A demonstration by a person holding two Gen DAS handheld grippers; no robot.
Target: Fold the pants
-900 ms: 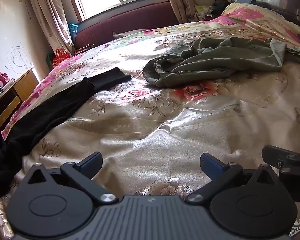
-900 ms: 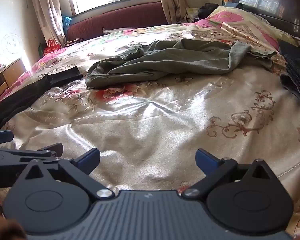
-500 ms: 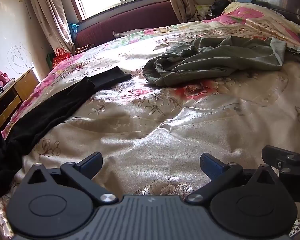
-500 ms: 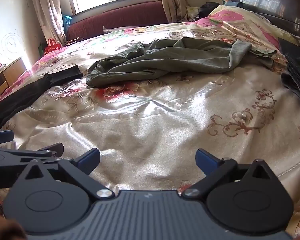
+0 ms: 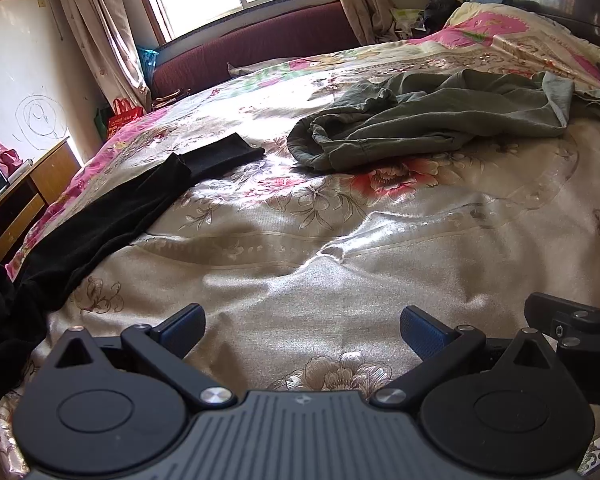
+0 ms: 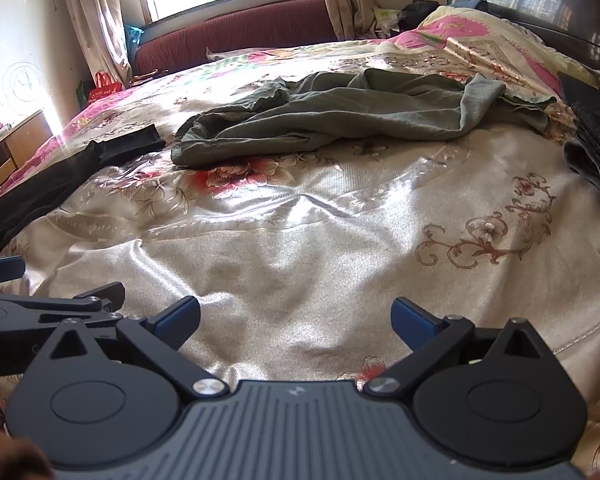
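Crumpled grey-green pants [image 5: 428, 120] lie in a heap on the floral bedspread [image 5: 300, 256], far ahead of both grippers; they also show in the right wrist view [image 6: 332, 116]. My left gripper [image 5: 302, 326] is open and empty, low over the near part of the bed. My right gripper [image 6: 296, 318] is open and empty beside it. The right gripper's edge shows at the right of the left wrist view [image 5: 568, 320]. The left gripper's edge shows at the left of the right wrist view [image 6: 52, 304].
A black garment [image 5: 100, 224] stretches along the bed's left side and hangs over the edge. Dark folded clothes [image 6: 596, 152] lie at the right edge. A pink pillow [image 6: 472, 28] and dark headboard are at the far right. A maroon sofa [image 5: 260, 48] stands under the window.
Both grippers have drifted slightly; the pants sit a touch lower and nearer in the right wrist view. Both stay open and empty.
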